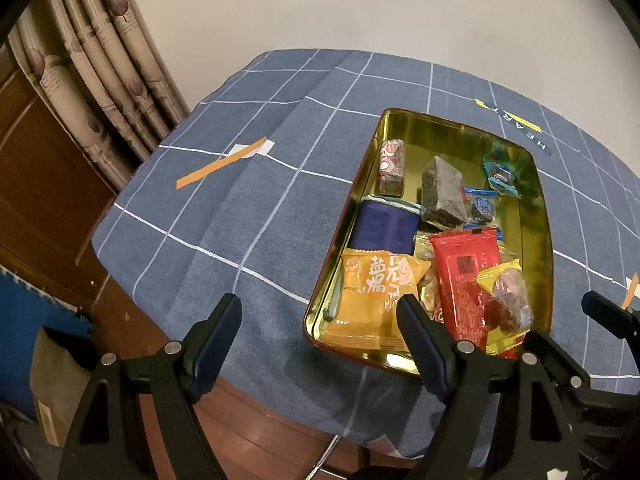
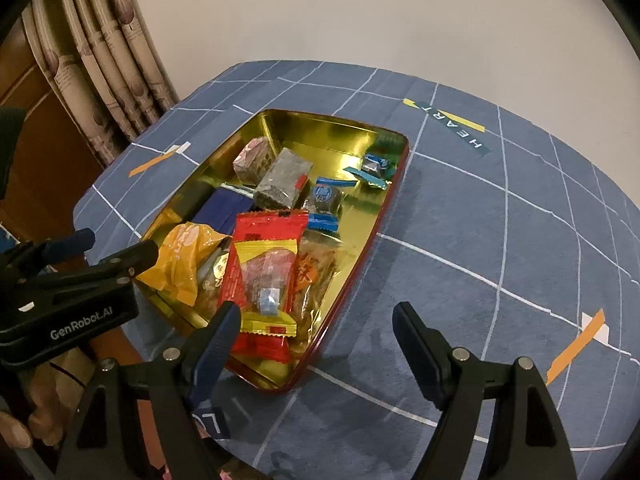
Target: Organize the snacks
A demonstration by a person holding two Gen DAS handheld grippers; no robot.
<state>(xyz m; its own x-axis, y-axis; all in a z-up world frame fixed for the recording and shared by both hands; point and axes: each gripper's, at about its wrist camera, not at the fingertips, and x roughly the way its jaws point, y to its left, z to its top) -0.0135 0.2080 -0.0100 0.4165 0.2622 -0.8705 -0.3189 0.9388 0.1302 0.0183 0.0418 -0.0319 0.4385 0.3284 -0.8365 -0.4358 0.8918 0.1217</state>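
Both grippers' fingers released, we judge the red snack packet (image 2: 262,248) light and crinkly; pinch its sealed end.

One gold tin tray (image 1: 538,184) on one desk under a blue checked cloth (image 1: 248,216). Inside: one orange packet (image 1: 372,300), one red packet (image 1: 466,280), one yellow-edged clear packet (image 1: 508,300), one navy box (image 1: 386,226), two dark wrapped blocks (image 1: 442,192), two blue-wrapped sweets (image 1: 500,176). Further clear packets underneath, number unclear. Two pairs of tongs (image 2: 316,344), both wide apart and empty.
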